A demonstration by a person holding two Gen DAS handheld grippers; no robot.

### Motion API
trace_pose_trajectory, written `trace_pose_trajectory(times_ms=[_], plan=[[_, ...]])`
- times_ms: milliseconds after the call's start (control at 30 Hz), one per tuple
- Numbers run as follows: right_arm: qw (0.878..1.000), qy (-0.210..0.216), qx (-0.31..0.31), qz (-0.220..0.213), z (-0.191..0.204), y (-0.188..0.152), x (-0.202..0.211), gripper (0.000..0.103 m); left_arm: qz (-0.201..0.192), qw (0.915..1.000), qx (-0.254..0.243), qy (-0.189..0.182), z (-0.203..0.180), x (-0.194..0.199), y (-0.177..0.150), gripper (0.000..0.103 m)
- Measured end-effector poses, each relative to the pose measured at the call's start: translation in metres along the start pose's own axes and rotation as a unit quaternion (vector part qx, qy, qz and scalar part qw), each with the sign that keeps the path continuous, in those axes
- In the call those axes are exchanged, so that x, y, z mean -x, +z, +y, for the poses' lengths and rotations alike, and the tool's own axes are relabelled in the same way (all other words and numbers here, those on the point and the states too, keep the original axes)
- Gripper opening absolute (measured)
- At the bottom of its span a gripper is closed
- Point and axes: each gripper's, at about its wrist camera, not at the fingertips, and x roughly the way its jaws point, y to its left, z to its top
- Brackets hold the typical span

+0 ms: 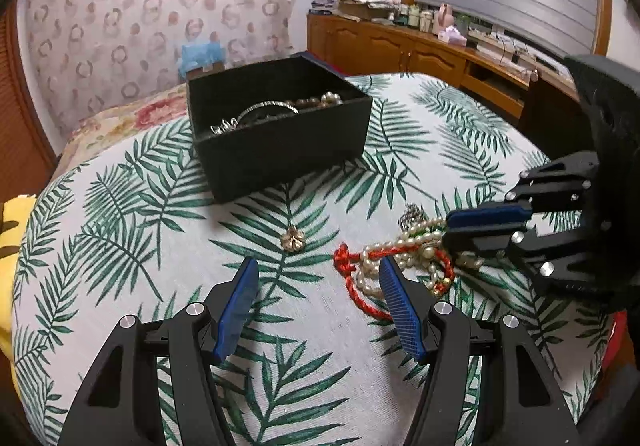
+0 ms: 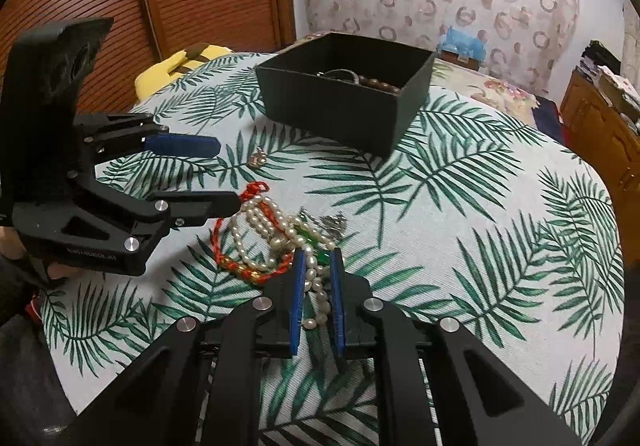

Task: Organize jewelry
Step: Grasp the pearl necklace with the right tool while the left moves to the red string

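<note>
Pearl necklace (image 2: 316, 286) lying pinched in the right hand-held gripper (image 2: 317, 258).
Left hand-held gripper (image 1: 316, 270) is hovering wide apart; black box (image 1: 280, 138) is holding beads and chains.

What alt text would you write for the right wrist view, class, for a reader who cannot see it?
The right gripper has its blue-padded fingers closed around a pearl strand in a tangled jewelry pile on a leaf-print cloth. The left gripper hovers open at left, and a black box holding jewelry sits behind.
</note>
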Motion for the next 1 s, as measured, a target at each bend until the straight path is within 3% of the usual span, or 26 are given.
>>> trace_pose_trajectory(times_ms=[367, 433, 533, 900, 1000], plan=[[1.0, -0.01, 0.004, 0.011, -0.004, 0.004, -0.002, 0.014, 0.018, 0.9998, 0.008, 0.003, 0.003, -0.006, 0.002, 0.06], [1.0, 0.003, 0.005, 0.011, -0.004, 0.004, -0.002, 0.008, 0.018, 0.9998, 0.011, 0.001, 0.004, -0.006, 0.001, 0.06], [1.0, 0.001, 0.009, 0.009, -0.003, 0.004, -0.002, 0.006, 0.019, 0.9997, 0.015, 0.0, 0.006, -0.006, 0.001, 0.06], [0.996, -0.059, -0.004, -0.06, -0.021, 0.012, 0.04, 0.006, 0.016, 0.9999, 0.007, 0.0, 0.004, -0.004, 0.001, 0.06], [0.995, -0.069, -0.009, -0.075, -0.03, 0.015, 0.053, 0.006, 0.016, 0.9998, -0.003, -0.007, -0.001, -0.004, 0.0, 0.053]])
